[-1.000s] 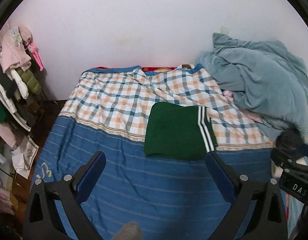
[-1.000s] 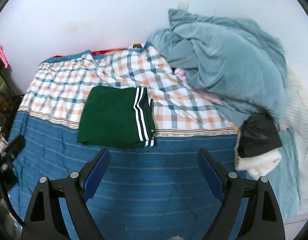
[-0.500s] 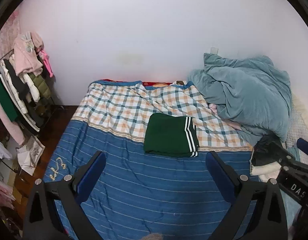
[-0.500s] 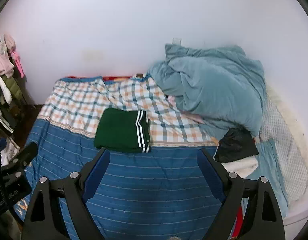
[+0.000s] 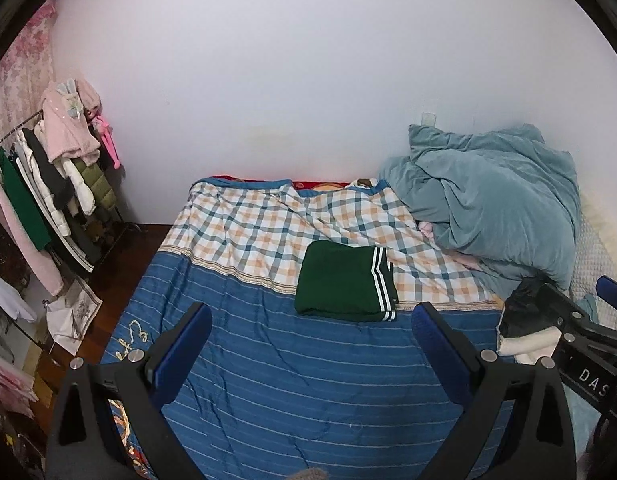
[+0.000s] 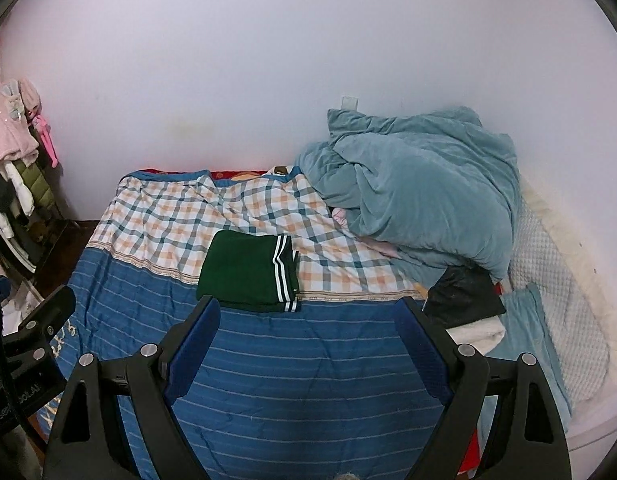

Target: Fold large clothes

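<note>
The folded green garment (image 5: 344, 286), a flat rectangle with white stripes along its right edge, lies mid-bed across the seam where the checked sheet (image 5: 264, 232) meets the blue striped cover (image 5: 308, 376), with bare fabric on every side. Both the left gripper (image 5: 312, 326) and the right gripper (image 6: 306, 320) hang above the near cover, fingers spread wide and empty. A rumpled, plush-looking teal duvet (image 6: 424, 188) heaps against the wall on the right, beside what may be a dark garment (image 6: 462, 294).

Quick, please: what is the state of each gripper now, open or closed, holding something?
Left gripper: open, holding nothing.
Right gripper: open, holding nothing.
</note>
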Demonstrator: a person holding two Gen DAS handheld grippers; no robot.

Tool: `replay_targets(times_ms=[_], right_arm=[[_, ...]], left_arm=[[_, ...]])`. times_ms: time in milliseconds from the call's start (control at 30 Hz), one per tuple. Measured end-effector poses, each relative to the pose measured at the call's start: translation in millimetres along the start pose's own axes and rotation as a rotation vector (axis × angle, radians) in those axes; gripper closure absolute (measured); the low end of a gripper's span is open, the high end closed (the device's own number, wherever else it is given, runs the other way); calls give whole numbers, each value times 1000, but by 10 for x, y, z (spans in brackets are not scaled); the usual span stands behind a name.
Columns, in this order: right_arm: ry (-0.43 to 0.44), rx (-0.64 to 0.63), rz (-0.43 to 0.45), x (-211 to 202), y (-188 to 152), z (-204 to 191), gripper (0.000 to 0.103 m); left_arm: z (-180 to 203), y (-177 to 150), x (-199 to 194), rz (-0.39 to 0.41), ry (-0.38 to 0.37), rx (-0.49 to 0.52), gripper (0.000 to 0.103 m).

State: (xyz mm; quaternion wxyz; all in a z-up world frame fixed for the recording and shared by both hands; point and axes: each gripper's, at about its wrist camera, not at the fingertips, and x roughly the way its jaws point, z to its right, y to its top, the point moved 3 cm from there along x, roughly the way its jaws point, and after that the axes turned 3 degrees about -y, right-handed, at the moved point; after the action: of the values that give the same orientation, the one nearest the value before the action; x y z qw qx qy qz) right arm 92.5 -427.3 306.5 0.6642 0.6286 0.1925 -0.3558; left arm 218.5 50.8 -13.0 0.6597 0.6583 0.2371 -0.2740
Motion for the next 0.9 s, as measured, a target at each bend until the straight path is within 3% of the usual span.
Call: replay_targets(times_ms=[900], right_arm=[[30,-26,24,-136,17,-14,11]], left_arm=[[-57,-24,-186,27,41,-1,1]])
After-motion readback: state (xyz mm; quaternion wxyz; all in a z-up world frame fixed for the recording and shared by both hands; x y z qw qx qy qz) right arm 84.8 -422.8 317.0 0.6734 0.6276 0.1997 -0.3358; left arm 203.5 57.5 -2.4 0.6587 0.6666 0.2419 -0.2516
